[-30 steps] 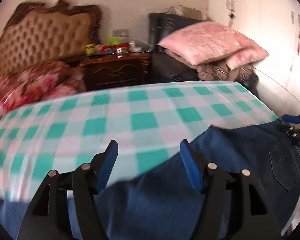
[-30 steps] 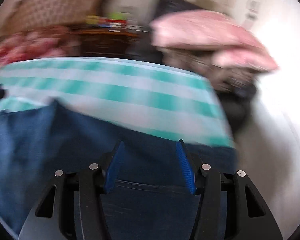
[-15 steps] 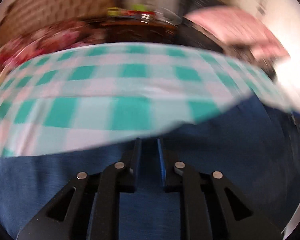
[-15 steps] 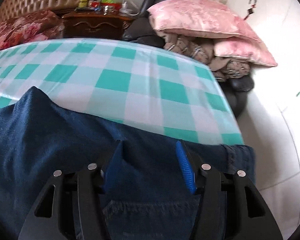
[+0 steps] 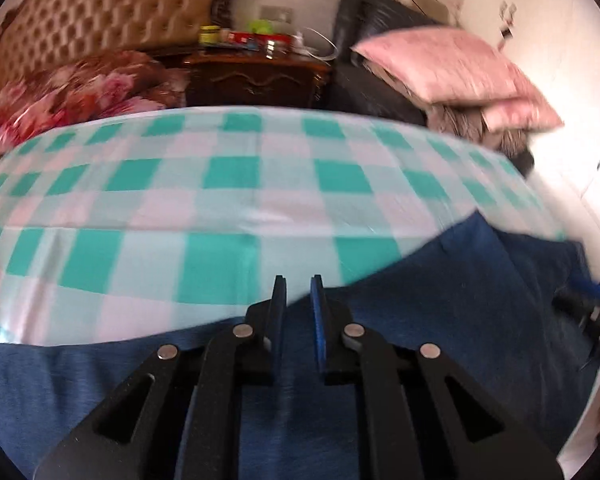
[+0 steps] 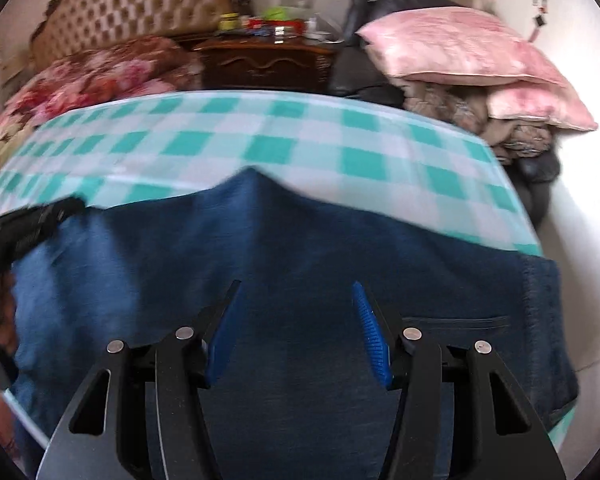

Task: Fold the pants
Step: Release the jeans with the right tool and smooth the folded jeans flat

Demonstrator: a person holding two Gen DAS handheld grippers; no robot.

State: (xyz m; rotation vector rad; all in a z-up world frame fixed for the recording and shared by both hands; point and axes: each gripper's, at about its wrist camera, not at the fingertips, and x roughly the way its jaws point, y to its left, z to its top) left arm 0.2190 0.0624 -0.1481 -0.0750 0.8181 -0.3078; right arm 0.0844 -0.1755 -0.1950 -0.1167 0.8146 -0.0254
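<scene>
1. Blue-padded jaws of the left gripper (image 5: 298,300) have just been closing and are now standing nearly together, with the pants' far edge lying between them; whether the pads are actually pinching the cloth I cannot tell.
2. Blue pads of the right gripper (image 6: 296,304) are standing well apart over the denim, clamping nothing.
3. Dark blue pants (image 6: 300,248) are lying flat along the near side of the checked tablecloth (image 5: 220,184), a back pocket showing at 4 o'clock in the right wrist view.
4. In the left wrist view the pants' edge is running from 9 o'clock up toward 2 o'clock, and bare green-and-white cloth is stretching open beyond it toward 12 o'clock.
5. At 3 o'clock in that view the other gripper is showing, blurred, at the pants' right end.
6. Past the table's far edge, a floral blanket (image 6: 88,80) is lying at 10 o'clock, a dark wooden nightstand (image 6: 264,64) is standing at 12 with small jars and packets on top, and pink pillows (image 6: 452,48) are piled on a black chair (image 5: 364,84) at 1 o'clock.
7. White wall and floor are lying at 3 o'clock.
</scene>
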